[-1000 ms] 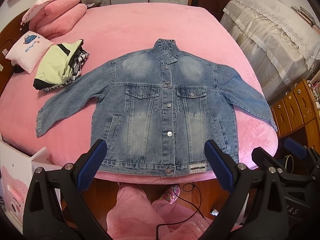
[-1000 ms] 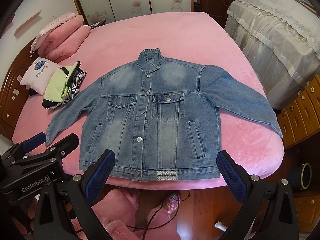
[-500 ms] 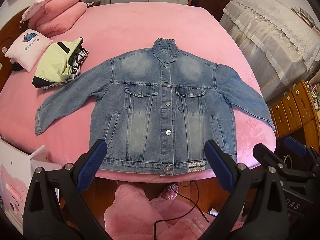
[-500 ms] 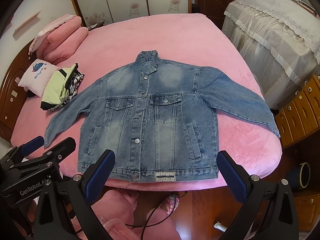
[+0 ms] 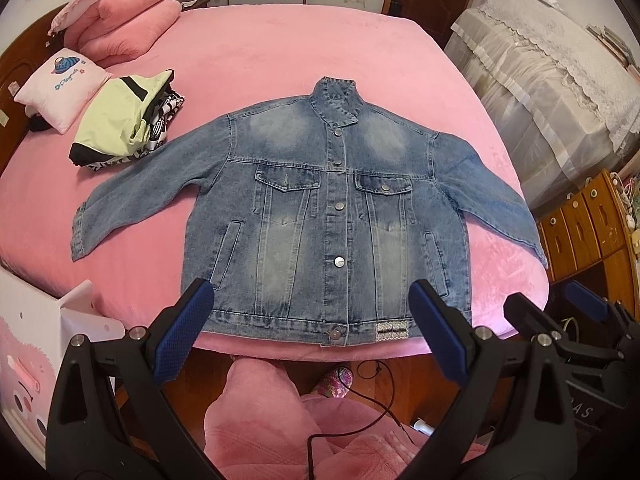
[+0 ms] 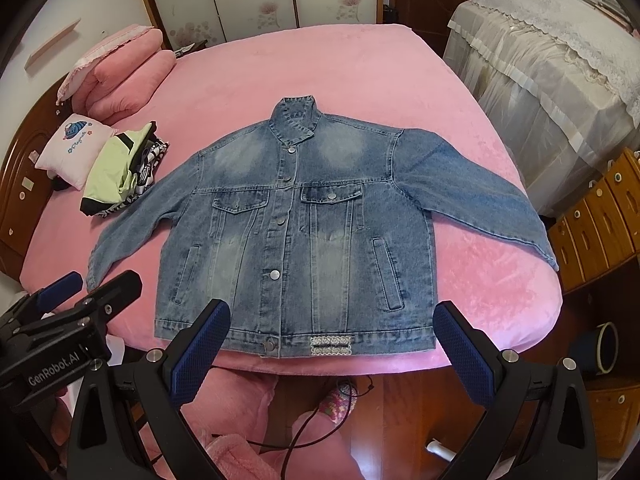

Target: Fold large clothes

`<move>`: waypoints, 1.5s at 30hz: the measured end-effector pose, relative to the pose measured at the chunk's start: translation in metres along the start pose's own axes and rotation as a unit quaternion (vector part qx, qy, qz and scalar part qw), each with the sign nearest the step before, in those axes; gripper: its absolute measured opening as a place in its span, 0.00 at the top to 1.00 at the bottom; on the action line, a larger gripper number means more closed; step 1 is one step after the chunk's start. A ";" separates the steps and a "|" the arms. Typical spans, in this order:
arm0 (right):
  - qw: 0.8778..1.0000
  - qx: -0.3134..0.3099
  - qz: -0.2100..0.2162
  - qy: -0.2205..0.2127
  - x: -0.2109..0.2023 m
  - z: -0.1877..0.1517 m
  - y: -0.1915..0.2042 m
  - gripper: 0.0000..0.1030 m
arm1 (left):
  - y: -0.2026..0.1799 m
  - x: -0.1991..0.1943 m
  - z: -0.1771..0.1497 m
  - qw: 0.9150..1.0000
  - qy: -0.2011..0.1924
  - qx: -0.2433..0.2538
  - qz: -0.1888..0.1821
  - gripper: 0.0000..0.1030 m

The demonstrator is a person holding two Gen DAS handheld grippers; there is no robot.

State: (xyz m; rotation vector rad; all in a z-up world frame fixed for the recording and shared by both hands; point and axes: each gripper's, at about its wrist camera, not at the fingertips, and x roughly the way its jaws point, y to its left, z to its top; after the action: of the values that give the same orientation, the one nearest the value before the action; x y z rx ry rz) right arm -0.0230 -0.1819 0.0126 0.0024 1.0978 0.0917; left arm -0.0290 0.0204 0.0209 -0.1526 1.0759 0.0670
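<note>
Denim jacket (image 5: 320,220): lies flat and face up on the pink bed (image 5: 280,48), buttoned down the front, collar toward the far side, hem along the near edge of the mattress.
Jacket sleeves: both spread outward and angled toward the near side; the cuff on the right of the picture reaches the bed's edge, and it may hang slightly over, though the fisheye bend makes that hard to judge.
Hem patch (image 6: 330,346): a small patterned strip on the hem, just right of the bottom button.
Left gripper (image 5: 312,332): held in the air before the near bed edge, its two blue-padded fingers spread wide with nothing between them, pointing at the jacket's hem without touching it.
Right gripper (image 6: 332,344): likewise above the floor in front of the bed, fingers wide apart and empty, aimed at the hem and clear of the cloth.
Gripper spacing: side by side; each shows at the edge of the other's view.
Folded clothes (image 5: 120,124): a pale green and black-and-white stack on the bed, just beyond the sleeve on the left of the picture.
Pillows (image 5: 120,20): pink ones piled at the far left corner, with a small printed cushion (image 5: 60,84) beside the stack.
Person: pink trouser legs (image 5: 256,420) below the grippers, standing at the bed's near side.
Wooden drawers (image 6: 600,216): right of the bed.
</note>
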 end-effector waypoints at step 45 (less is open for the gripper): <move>0.999 -0.020 -0.031 0.009 0.008 0.010 0.008 0.00 | 0.005 0.006 0.006 1.000 0.013 -0.011 -0.001 0.06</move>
State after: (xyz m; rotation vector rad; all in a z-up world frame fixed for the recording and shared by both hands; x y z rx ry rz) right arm -0.0114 -0.1734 0.0100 -0.0685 1.1129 0.0583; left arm -0.0212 0.0263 0.0178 -0.1735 1.1008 0.0757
